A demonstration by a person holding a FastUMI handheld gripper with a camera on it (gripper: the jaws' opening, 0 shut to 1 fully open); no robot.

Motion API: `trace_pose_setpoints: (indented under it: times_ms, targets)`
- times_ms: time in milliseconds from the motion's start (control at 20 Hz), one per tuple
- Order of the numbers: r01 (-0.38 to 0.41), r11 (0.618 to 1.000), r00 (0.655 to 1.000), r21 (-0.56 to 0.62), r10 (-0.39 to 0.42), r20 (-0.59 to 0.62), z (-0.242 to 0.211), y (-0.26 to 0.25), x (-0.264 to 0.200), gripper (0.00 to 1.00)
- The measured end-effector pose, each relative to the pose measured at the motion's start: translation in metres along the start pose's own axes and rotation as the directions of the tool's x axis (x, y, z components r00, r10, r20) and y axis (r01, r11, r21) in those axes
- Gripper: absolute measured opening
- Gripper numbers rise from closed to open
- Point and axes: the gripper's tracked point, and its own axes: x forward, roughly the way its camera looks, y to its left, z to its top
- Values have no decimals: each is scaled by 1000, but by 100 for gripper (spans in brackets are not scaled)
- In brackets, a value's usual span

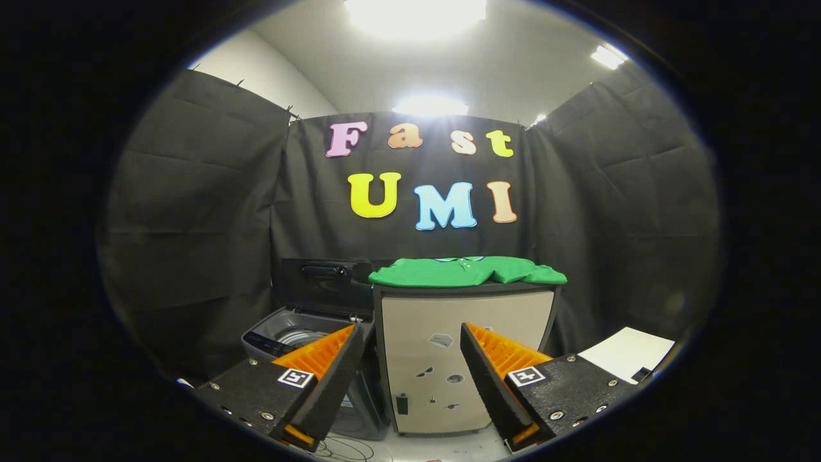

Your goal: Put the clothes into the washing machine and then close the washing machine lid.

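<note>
Gripper view: gripper [410,340] fingers wide apart, green shirt [465,271] well beyond.

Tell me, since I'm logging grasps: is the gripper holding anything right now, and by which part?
Nothing is held. The gripper is open, its fingers spread with only air between them. The green shirt lies beyond them on top of the cabinet, untouched.

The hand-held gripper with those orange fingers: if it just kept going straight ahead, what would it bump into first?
Probably the beige front panel of the dark-framed cabinet, which sits between the open fingers of the hand-held gripper. The folded green shirt lies higher, on top. Depth is hard to judge.
</note>
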Motion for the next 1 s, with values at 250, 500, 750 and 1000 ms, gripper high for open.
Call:
trace_pose_setpoints:
  times_ms: [250,500,750,1000]
  targets:
    - [-9,1000,1000,-9,9,-9,-13,2,-1,94]
    - [-6,1000,1000,-7,5,-23,-18,3,-1,94]
    - [-10,1000,1000,1,10,-20,-12,7,0,94]
    - [-20,1000,999,-10,20,29,26,9,14,94]
